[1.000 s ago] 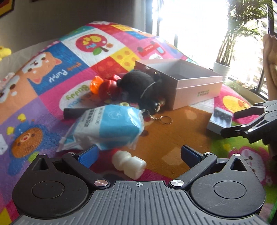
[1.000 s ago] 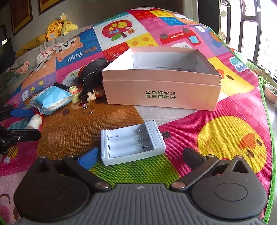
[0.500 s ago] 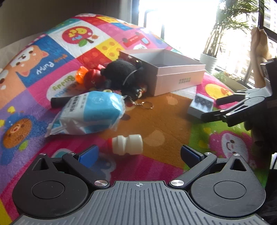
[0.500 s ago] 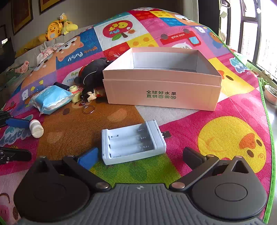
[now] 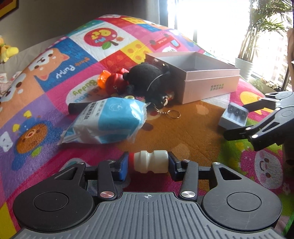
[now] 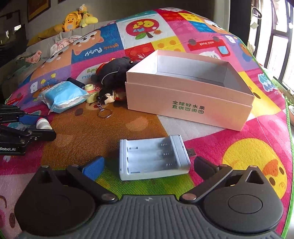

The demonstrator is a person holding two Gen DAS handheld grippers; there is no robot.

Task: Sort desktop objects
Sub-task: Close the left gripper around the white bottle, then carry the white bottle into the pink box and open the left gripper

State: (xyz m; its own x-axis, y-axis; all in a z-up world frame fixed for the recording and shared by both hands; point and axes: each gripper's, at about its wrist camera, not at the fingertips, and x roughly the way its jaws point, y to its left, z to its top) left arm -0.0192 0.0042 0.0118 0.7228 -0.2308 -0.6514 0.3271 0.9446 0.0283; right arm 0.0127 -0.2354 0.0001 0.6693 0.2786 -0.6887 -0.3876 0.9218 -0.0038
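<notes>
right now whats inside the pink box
Nothing shows inside the pink box: only bare white inner walls. The near wall hides most of its floor, so something low there could go unseen.

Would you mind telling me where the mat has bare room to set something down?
Free: the brown patch between the key ring, the pink box and the battery holder; also the yellow-circle area right of the holder, and inside the box. Crowded: left of the box, where the black plush, tissue pack and small toys cluster.

Bright windows (image 5: 211,22) behind a potted palm (image 5: 257,33), grey wall (image 5: 73,11), colourful cartoon-patterned quilted play mat (image 6: 238,150) below.
</notes>
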